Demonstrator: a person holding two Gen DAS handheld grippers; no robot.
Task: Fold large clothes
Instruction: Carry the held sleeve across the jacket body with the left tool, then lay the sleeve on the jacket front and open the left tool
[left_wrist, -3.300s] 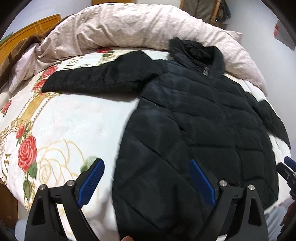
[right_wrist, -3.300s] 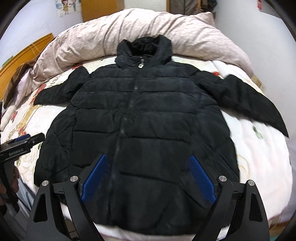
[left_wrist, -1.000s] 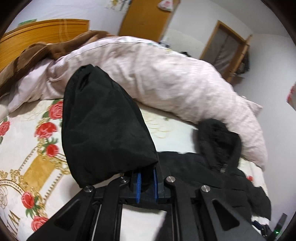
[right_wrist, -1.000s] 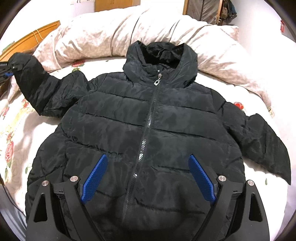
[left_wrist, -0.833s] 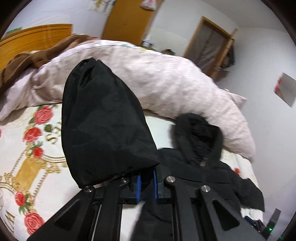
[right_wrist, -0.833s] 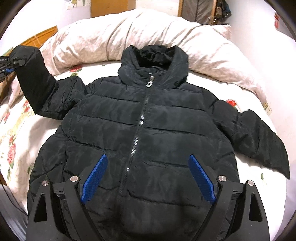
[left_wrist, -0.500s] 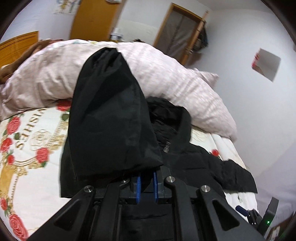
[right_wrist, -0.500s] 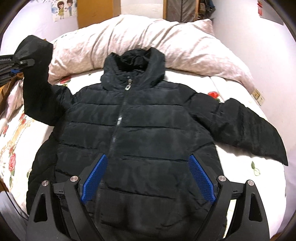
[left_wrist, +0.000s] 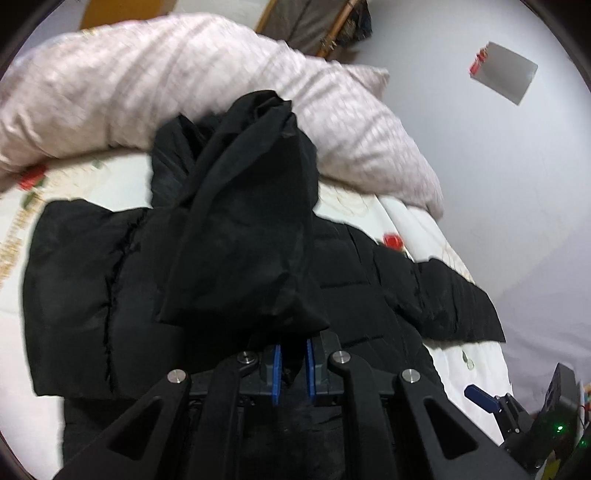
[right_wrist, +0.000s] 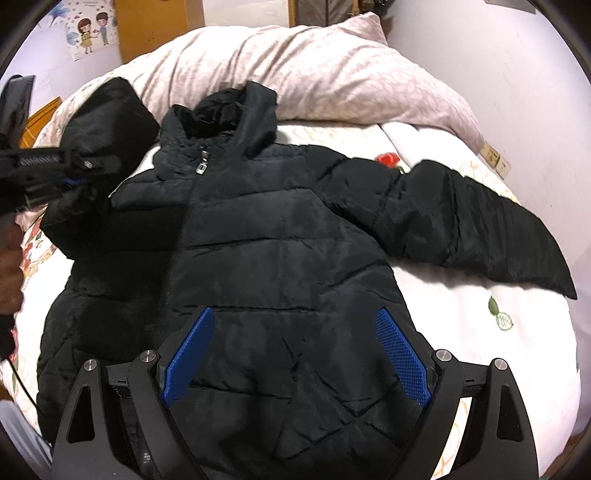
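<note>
a black puffer jacket (right_wrist: 280, 251) lies face up on a bed (right_wrist: 480, 332) with a white, rose-printed cover, its front zipped and its hood (right_wrist: 229, 114) toward a long pale pink pillow (right_wrist: 332, 74) at the head of the bed. seen from the right wrist camera, the sleeve on the right (right_wrist: 472, 229) lies spread flat on the cover, angled away from the body of the jacket. the sleeve on the left (right_wrist: 107, 118) is lifted off the bed, its cuff end pinched in the left gripper (right_wrist: 74, 181), whose blue pads are drawn close together on the fabric. in the left wrist view, that same sleeve (left_wrist: 251, 236) hangs bunched in front of the lens, covering the hood and the upper chest of the jacket (left_wrist: 92, 295), and the left gripper (left_wrist: 293, 365) has its jaws narrow with black cloth between them. the right gripper (right_wrist: 295, 354) hovers over the lower front of the jacket with its blue pads spread wide, holding nothing. a cartoon sticker (right_wrist: 90, 29) is on the wall behind the bed.
</note>
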